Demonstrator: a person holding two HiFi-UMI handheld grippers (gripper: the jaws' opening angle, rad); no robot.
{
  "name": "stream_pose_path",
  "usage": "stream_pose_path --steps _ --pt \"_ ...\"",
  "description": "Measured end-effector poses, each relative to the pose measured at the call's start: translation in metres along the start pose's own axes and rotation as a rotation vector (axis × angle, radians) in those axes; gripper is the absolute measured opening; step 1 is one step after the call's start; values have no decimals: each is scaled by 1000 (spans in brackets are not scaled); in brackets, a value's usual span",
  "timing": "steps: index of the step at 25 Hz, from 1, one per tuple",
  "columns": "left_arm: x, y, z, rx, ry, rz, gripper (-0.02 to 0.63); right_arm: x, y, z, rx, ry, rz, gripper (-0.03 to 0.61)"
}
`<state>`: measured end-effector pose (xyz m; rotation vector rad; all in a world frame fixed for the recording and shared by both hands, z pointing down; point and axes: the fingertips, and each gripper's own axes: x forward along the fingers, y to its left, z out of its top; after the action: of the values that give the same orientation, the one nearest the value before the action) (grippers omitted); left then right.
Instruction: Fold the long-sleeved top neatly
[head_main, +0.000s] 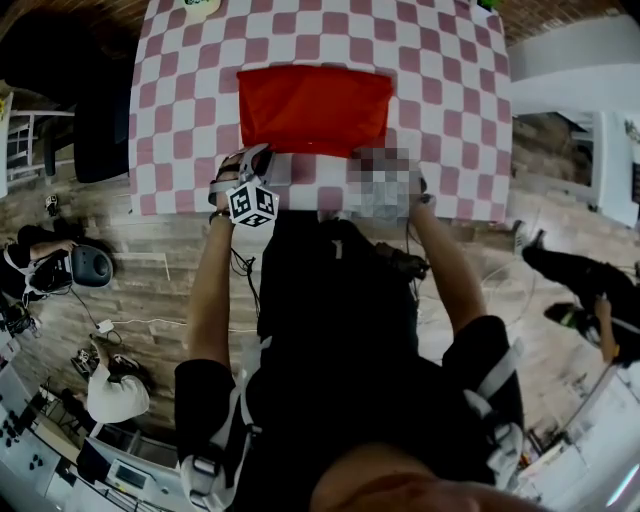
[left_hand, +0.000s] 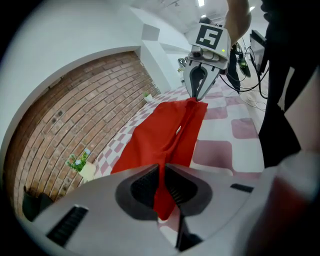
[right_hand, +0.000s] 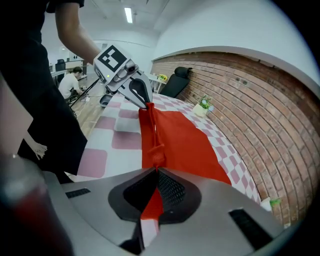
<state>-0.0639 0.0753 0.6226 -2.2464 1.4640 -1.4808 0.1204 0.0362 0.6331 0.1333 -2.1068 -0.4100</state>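
Both hand-held grippers are clenched on cloth. The left hand-held gripper (left_hand: 161, 187) has a bunched fold of the red top (head_main: 315, 108) pinched between its jaws, and the right hand-held gripper (right_hand: 155, 192) is squeezed tight on the same near edge, further along. That edge runs as a gathered ridge from one to the other.

Rest of the red top lies spread as a flat rectangle on the tabletop (head_main: 180, 100), which has a pink-and-white checked cloth on it. Beyond the red top's far edge there's a brick wall (right_hand: 240, 100), with a little potted plant (right_hand: 204, 106) on the tabletop past the far-left corner. Off past the red top's left end is a black chair (head_main: 100, 130) on a wood-plank floor (head_main: 150, 290). A person in a white shirt (head_main: 115, 390) sits well away from the red top.

From the head view the right hand-held gripper is under a blurred patch, so it's hard to make out there. Can't pick out the sleeves anywhere, and the tabletop's far end is cut off.
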Motion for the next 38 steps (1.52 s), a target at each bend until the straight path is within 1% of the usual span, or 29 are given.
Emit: stream_pose_path --steps 4,7,11,12,14,17,19,22,24,26,29,32,34,35,36,38 --pt "9 -18 -14 -36 42 -37 38 13 12 -11 -20 27 28 14" --pt "17 -29 -23 -53 89 -78 40 21 14 -18 -2 44 52 14" --pt "25 -38 -32 -113 142 -135 41 29 17 -25 29 65 85 15" --pt "25 -40 -32 -122 145 -146 54 28 17 -24 40 66 92 15" --pt "24 -44 -30 -129 147 -170 101 25 19 -21 69 55 113 17" --pt "15 -48 -23 -119 141 -195 145 14 19 -12 127 13 133 28" --pt "7 -44 -11 -119 111 -180 147 10 16 -5 159 -13 135 29" --pt "6 -38 6 -174 59 -150 146 14 12 0 189 -34 128 29" --pt "16 -43 6 -204 71 -165 146 23 11 -3 191 -19 127 29" --pt "26 -53 -3 -221 110 -198 146 32 14 -11 189 12 137 29" --pt "37 -66 -14 -288 148 -241 146 40 17 -22 185 49 152 29" --pt "36 -63 -10 -327 143 -225 146 39 15 -24 196 45 153 29" --pt "29 -58 -1 -344 120 -202 146 30 12 -18 228 22 142 29" --pt "23 -55 4 -368 103 -190 146 25 9 -13 246 5 136 29" --pt "17 -50 8 -404 86 -173 146 18 5 -7 260 -15 128 29" --pt "1 -34 13 -512 55 -120 146 3 -5 8 274 -60 116 29"
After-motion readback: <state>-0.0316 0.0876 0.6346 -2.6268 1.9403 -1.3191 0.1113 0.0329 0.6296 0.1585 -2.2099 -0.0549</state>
